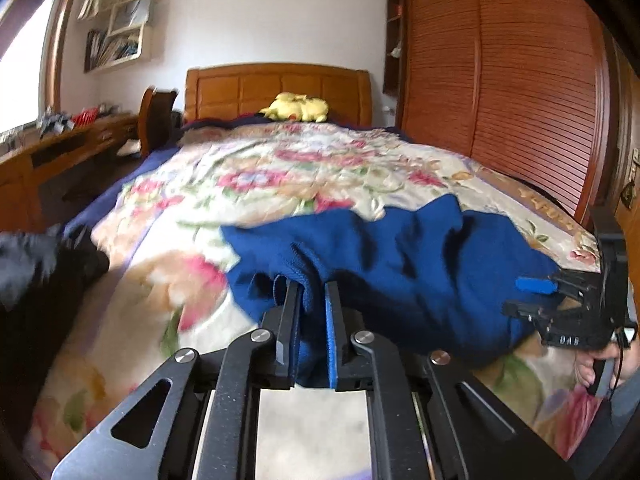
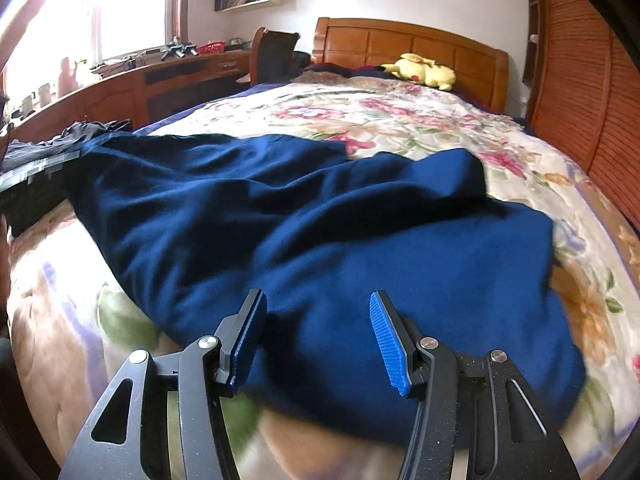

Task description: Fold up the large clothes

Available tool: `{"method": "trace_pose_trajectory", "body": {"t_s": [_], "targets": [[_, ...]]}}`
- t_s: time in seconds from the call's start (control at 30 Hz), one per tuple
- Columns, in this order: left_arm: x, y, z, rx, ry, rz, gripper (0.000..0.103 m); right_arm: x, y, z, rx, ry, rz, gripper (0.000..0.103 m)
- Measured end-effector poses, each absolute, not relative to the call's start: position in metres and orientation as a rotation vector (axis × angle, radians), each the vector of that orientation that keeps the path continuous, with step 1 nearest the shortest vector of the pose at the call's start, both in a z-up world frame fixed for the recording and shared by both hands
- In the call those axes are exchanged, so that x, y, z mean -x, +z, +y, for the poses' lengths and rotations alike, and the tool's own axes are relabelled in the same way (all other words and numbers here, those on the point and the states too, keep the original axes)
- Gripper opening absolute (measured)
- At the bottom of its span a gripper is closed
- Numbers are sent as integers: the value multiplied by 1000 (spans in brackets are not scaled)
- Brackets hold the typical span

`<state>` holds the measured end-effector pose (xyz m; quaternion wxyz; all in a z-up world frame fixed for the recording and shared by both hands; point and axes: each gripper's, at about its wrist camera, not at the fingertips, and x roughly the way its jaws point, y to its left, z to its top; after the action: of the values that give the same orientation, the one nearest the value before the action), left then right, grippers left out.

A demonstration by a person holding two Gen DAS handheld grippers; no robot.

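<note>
Blue garment (image 1: pixel 400 264) pinched in left tongs (image 1: pixel 313 292).

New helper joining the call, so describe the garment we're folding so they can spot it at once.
Start at the bed with the floral quilt and wooden headboard. On its near end lies a large navy blue garment, rumpled. It is the only solid blue cloth there, unlike the grey clothes at the left edge.

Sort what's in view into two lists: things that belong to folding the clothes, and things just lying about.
Part of the job:
- blue garment, spread rumpled on the bed
- left gripper, shut on a fold of it
- right gripper, open over the garment

Just lying about:
- yellow plush toy by the headboard
- floral bedspread
- dark clothing at the bed's edge
- desk with clutter
</note>
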<state>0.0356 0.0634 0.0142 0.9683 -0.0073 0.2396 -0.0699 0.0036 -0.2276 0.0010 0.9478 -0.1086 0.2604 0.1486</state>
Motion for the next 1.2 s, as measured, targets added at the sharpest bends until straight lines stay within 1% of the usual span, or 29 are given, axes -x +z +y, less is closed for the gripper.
{"method": "trace_pose_trajectory", "body": {"t_s": [0.13, 0.3, 0.7, 0.8, 0.9, 1.03, 1.07, 1.1, 1.13, 1.2], "targets": [[-54, 42, 30, -15, -200, 457, 9, 5, 2, -254, 205, 247, 512, 56], [-79, 73, -39, -117, -293, 448, 8, 15, 1, -292, 191, 161, 495, 56], [-108, 101, -189, -249, -489, 466, 6, 43, 0, -359, 128, 69, 493, 55], [-105, 100, -230, -261, -573, 484, 6, 56, 1, -375, 119, 39, 491, 55], [-96, 87, -264, -283, -653, 533, 6, 65, 3, -386, 99, 11, 495, 55], [-94, 72, -270, -276, -669, 591, 8, 74, 2, -403, 71, -22, 501, 55], [-91, 72, -265, -266, -669, 595, 10, 74, 2, -407, 64, -24, 504, 55], [-88, 74, -260, -259, -665, 588, 20, 75, 1, -409, 57, -24, 506, 55], [-87, 77, -257, -249, -662, 579, 34, 77, 2, -409, 52, -23, 507, 55], [-81, 83, -240, -217, -657, 549, 50, 73, 3, -406, 49, -19, 506, 55]]}}
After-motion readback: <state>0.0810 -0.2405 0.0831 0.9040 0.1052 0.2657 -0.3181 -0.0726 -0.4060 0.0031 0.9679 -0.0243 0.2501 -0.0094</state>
